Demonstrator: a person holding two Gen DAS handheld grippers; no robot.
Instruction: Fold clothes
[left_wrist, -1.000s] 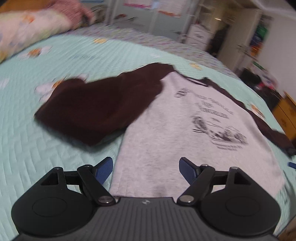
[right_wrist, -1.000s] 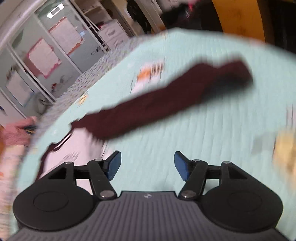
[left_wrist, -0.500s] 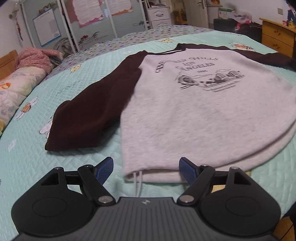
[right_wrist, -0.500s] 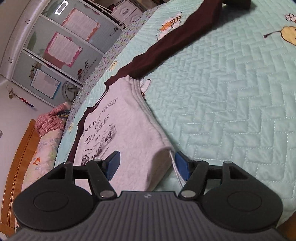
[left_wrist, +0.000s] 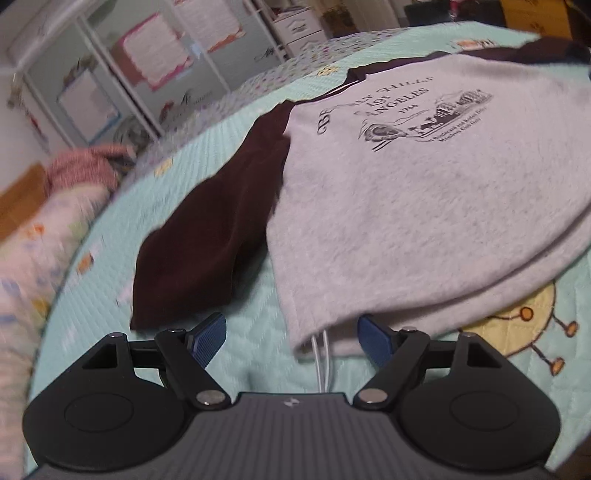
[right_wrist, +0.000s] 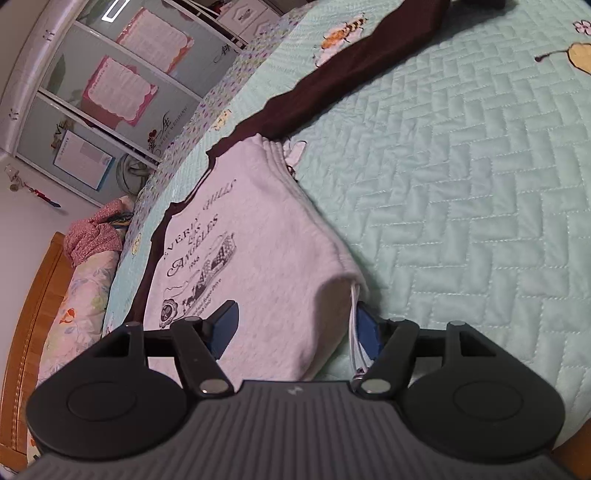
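Mint quilted bed (left_wrist: 229, 369), grey printed sweatshirt (left_wrist: 424, 206) lying flat, maroon sleeves, both grippers open.

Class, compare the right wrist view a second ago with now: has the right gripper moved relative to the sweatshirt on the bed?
Yes. The right gripper has come in to the sweatshirt's hem corner, away from the dark sleeve; the hem now lies between its open jaws.

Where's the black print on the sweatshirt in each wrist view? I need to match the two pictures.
Left wrist: print sits upper right of centre, on the grey sweatshirt, reading nearly level.
Right wrist: print sits left of centre, just above the left finger, its lines tilted steeply.
Shared landmark: the white drawstring at the hem, near the right finger in both.
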